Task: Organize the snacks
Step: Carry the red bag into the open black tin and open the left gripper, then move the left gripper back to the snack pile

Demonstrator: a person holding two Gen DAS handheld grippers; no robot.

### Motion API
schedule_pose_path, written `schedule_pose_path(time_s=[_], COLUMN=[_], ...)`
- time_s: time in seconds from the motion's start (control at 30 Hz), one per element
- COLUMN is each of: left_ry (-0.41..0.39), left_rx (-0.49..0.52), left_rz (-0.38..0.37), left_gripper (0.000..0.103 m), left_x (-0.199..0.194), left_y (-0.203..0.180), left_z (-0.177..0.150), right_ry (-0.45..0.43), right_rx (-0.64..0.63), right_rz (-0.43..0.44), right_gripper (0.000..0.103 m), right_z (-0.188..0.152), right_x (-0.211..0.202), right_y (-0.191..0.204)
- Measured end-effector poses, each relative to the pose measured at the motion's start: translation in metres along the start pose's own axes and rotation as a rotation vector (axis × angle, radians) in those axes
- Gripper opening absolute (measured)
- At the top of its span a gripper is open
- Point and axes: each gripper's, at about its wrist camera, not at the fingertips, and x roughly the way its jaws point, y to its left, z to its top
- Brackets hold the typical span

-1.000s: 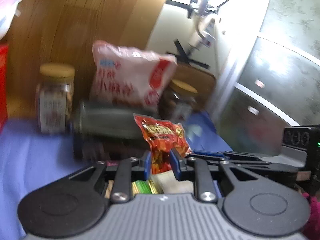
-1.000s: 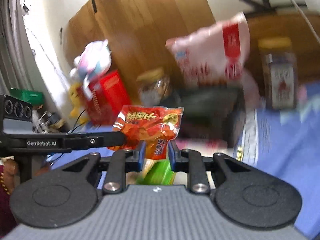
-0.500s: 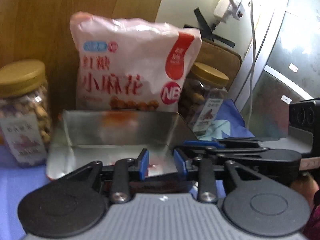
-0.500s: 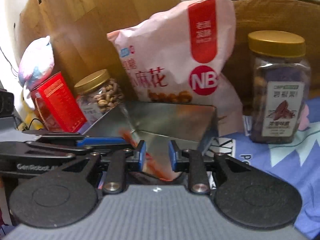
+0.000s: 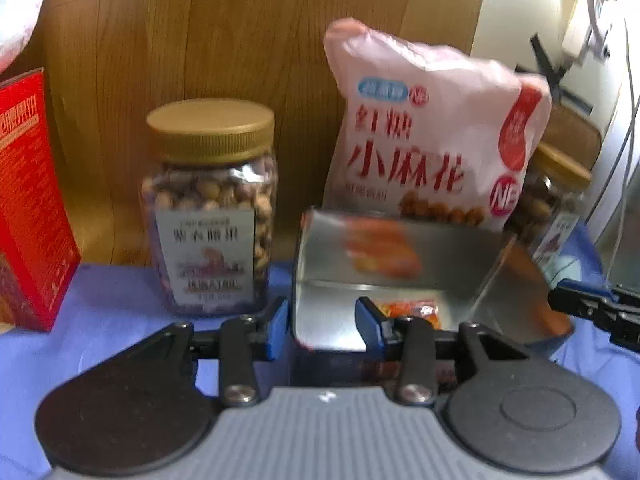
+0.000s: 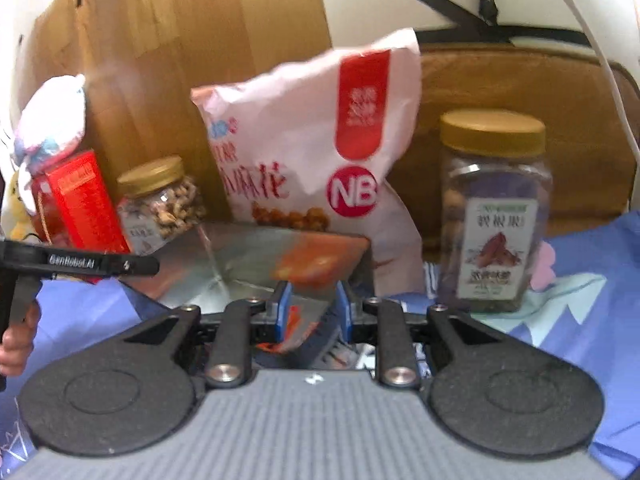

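While level, left gripper [image 5: 322, 322] gapes; right gripper [image 6: 313, 316] pinches orange packet [image 6: 294, 330].

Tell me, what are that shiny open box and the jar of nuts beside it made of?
The box looks like thin sheet metal, probably tin: its inner walls are silvery and mirror the orange packet. The jar of nuts seems clear plastic, since the nuts show through; its gold lid is ridged, plastic or metal, unclear.

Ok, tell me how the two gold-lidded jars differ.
The left jar holds pale round nuts; the right jar holds darker contents. The left jar stands beside the red box, the right jar on the far side of the pink bag. The right jar's label is pale green, the left's white. Both are clear, upright and capped.
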Motion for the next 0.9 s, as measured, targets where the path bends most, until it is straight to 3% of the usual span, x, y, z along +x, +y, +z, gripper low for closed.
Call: schedule_pose_path(time_s=[0.1,0.27,0.37,0.53,0.63,0.77,0.9], left_ry=[0.003,0.037,0.035,-0.020,-0.052,0.004,0.084], left_rx=[-0.007,-0.021,-0.013,-0.048,-0.043,-0.044,-0.107], left_rz=[0.007,-0.052,-0.047,-0.086,-0.129,-0.190,-0.263], left_gripper=[0.038,0.038,0.038,0.040,0.042,0.043,0.047], left_x=[-0.003,-0.011,-0.014,-0.039,-0.059,-0.055,-0.037], left_y=[-0.005,-0.020,-0.025,-0.014,-0.008,-0.005,-0.007], left_z=[-0.003,-0.011,-0.013,-0.014,-0.026,-0.048,-0.061], right_ry=[0.048,0.039,0.041,-0.062,-0.110,-0.013,0.082], right_rx=[-0.004,-0.026,-0.004,0.022,0.085,0.207,0.441], right_rz=[-0.011,-0.091,-0.098,-0.084,-0.008,0.078,0.135], right_gripper=[0.033,0.035,0.035,0.036,0.036,0.036,0.038], right_z=[-0.003,-0.001,-0.001,-0.004,-0.015,-0.045,-0.072], right_x=[0.008,0.011,0.015,-0.020,-0.054,-0.062,-0.047], right_y=[-0.006,-0.017,-0.026,-0.017,-0.019,-0.032,-0.054])
